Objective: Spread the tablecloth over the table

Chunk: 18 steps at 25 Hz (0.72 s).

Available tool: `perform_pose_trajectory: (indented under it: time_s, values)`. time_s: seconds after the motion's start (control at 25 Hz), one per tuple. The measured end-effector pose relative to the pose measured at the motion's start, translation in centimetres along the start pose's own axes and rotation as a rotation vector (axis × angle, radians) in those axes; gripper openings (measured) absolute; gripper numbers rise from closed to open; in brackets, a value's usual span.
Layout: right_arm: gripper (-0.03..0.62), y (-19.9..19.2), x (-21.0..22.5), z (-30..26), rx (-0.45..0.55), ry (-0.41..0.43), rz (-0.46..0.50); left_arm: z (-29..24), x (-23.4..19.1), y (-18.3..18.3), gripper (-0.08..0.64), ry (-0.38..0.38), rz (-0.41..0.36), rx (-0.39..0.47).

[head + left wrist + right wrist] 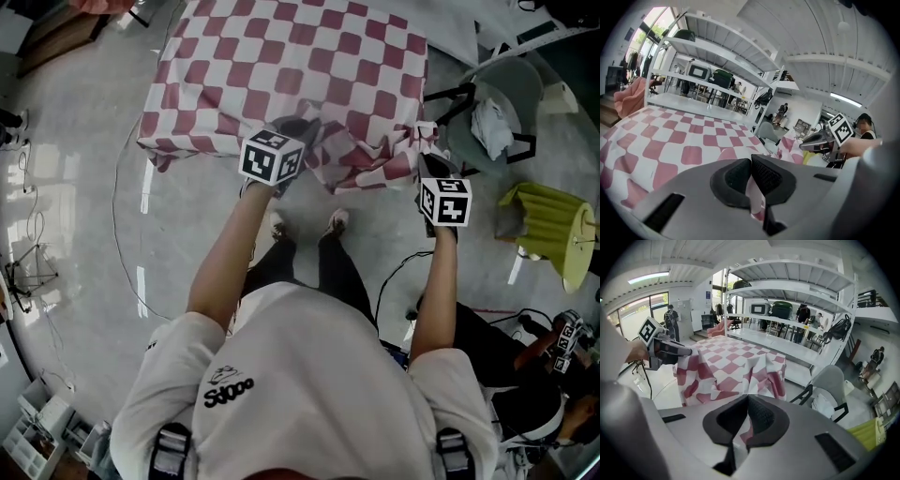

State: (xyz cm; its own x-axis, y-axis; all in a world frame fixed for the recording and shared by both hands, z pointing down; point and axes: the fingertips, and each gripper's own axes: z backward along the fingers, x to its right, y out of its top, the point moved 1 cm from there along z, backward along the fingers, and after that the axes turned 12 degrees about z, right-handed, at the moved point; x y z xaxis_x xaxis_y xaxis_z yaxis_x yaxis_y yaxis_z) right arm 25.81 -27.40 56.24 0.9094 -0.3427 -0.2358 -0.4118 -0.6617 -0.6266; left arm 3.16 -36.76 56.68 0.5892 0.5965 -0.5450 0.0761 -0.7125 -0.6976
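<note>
Left gripper (751, 177), right gripper (747, 417) pinching tablecloth (291, 66) near edge, stretching away

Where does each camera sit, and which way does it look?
Head view: on the person's head, steeply down; tablecloth, both forearms, left gripper, right gripper.
Left gripper view: on that gripper, across the tablecloth; own jaws pinch it.
Right gripper view: on that gripper, toward the draped corner; jaws pinch tablecloth.
Shared: each gripper view shows the other gripper.
</note>
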Motion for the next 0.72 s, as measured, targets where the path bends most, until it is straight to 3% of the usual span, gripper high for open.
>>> perform_pose_trajectory:
  time_s: [0.36, 0.72]
  values:
    - [0.026, -3.4, -0.7, 4.7, 0.053, 0.076, 0.069, 4.1, 3.4, -2.9, 0.029, 0.094, 0.038, 0.093]
    - [0.026, -7.7, -0.8, 9.5, 0.152, 0.205, 0.173, 8.8, 6.1, -9.0, 0.029, 0.319, 0.104, 0.182]
